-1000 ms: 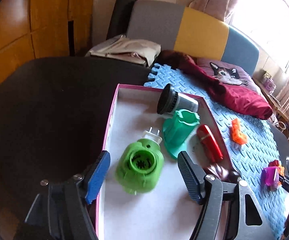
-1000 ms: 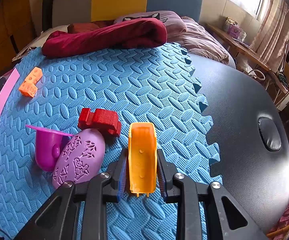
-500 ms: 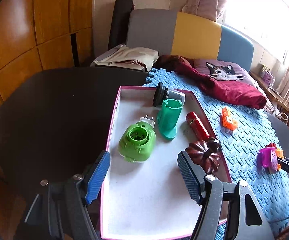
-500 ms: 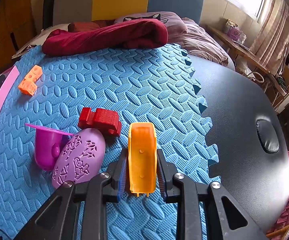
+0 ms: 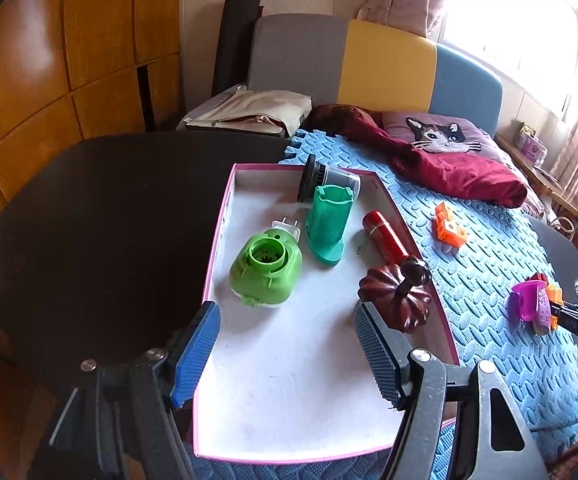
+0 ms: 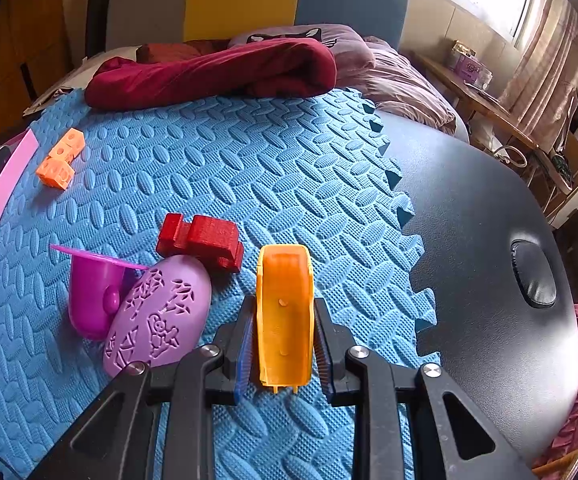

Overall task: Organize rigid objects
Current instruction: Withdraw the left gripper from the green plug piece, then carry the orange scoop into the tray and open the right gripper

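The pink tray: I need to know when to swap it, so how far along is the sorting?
About halfway. The pink tray already holds five pieces, among them the green plug-in unit and the dark pumpkin. The right gripper clamps the orange piece. Orange blocks, red block, purple cup and lilac oval remain outside.

Behind the dark round table (image 5: 89, 208) stands a wall of orange-brown wooden panels (image 5: 29, 64). A headboard (image 5: 377, 64) in 3 colours, grey, yellow and blue, rises at the back. Strong daylight comes through a window (image 5: 521, 20) with pinkish curtains (image 6: 545, 48). A wooden shelf (image 6: 485, 108) runs below it.
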{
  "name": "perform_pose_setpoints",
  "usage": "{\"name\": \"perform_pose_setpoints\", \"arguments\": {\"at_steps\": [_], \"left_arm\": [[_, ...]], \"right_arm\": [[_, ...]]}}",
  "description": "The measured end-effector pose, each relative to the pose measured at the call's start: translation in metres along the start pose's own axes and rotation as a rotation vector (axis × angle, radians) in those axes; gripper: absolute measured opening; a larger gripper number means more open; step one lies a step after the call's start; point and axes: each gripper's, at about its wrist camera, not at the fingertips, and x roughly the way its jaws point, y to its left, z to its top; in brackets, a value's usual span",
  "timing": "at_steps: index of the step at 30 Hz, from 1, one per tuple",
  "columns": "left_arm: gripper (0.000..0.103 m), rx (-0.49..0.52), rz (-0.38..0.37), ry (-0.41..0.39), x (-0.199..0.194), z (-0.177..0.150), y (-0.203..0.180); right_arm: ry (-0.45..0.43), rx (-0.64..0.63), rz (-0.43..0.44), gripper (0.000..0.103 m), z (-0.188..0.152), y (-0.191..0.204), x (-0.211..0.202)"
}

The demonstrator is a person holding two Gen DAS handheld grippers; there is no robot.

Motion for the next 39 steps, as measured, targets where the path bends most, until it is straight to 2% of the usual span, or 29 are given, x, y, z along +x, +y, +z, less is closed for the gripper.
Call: {"name": "perform_pose_setpoints", "arguments": {"at_steps": [15,19,23,25,30,35,39], "left_arm": [[0.071,-0.019,-0.001,-0.017,-0.006,-0.001,0.009],[0.071,-0.038,0.004,-0.018,-0.006,0.0,0.019],[0.071,-0.068,0.004,-0.017,-0.006,-0.002,0.031],[0.071,-0.084,0.007,-0.018,-0.006,-0.002,0.038],[0.071,-0.125,0.02,-0.022,-0.006,-0.005,0.056],[0.07,-0.157,0.033,-0.03,-0.009,-0.008,0.073],[0.07,-0.18,0.043,-0.035,-0.01,-0.011,0.084]], "right_arm": [[0.011,0.066,0.032,0.026,0.002,-0.006,-0.001],[-0.127,0.139,0.169,0.026,0.003,-0.009,-0.035],[-0.192,0.112,0.208,0.026,0.002,0.016,-0.059],[-0.204,0.086,0.276,0.026,0.005,0.038,-0.071],[-0.202,-0.068,0.449,0.026,0.006,0.124,-0.099],[-0.098,-0.229,0.632,0.026,-0.003,0.22,-0.104],[0.009,-0.337,0.706,0.026,-0.012,0.289,-0.093]]}}
